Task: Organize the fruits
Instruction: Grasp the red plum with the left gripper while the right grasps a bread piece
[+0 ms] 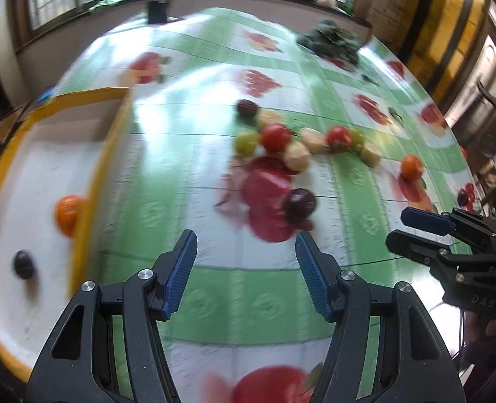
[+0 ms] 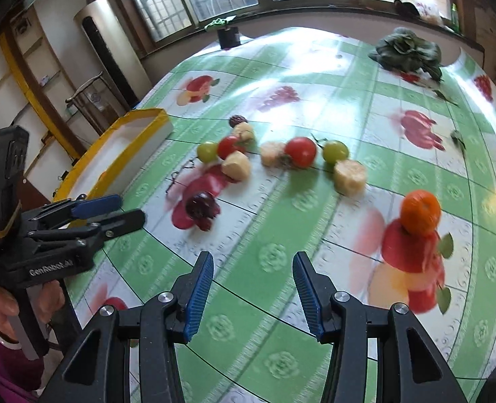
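Left wrist view: left gripper [image 1: 246, 252] with fingers released and empty, aimed toward a dark plum [image 1: 299, 204] on the bench [image 1: 181, 174]; an orange [image 1: 67, 214] and another plum [image 1: 23, 263] lie sorted in the yellow-rimmed tray [image 1: 90, 181]. Right gripper [image 2: 253, 273] likewise spread, empty, near an orange [image 2: 420, 211]. Motion blur obscures the pale fruits, possibly peeled.

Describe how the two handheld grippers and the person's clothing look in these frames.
Both the left gripper and the right gripper are black plastic with silver pivot screws and blue ribbed finger pads. The left body bears white "GenRobot.AI" lettering; the right shows faint "DAS". A magenta sleeve shows.
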A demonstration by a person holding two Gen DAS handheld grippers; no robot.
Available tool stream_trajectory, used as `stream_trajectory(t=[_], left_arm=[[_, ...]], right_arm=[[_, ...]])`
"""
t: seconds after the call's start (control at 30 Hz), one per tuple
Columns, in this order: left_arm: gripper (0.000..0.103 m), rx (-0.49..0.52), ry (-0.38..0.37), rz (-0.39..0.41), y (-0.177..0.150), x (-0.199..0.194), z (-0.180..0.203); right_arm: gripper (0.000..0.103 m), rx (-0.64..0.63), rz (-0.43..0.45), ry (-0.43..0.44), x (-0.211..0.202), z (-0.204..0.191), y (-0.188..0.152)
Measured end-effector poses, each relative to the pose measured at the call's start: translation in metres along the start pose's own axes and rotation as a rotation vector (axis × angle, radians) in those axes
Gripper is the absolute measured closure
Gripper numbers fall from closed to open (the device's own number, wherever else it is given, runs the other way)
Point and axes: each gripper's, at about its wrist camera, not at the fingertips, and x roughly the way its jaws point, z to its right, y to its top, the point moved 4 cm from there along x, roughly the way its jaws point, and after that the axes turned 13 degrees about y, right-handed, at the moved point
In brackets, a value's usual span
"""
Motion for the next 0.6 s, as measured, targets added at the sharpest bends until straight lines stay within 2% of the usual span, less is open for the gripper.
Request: stream_trajectory(t=[0.13, 0.3, 0.47, 0.6], left_arm=[[0.042, 0.018, -0.019, -0.014, 0.008, 0.015, 0.018], [0.042, 0.045, -0.008, -0.02, 0.015, 0.028, 0.034], [0.042, 0.061, 0.004, -0.022, 0.016, 0.035, 0.039], [0.042, 0.06, 0.017, -0.016, 0.02, 0.038, 0.04]], right_arm=[[0.055, 0.021, 0.01, -0.016, -0.006, 0.012, -0.003], [0.055, 0.066, 0.053, -0.054, -0.015, 0.036, 0.003], [0.055, 0.067, 0.062, -0.116, -0.012, 0.056, 0.021], [0.055, 0.038, 0.062, -0.112, -0.002, 0.061, 0.04]])
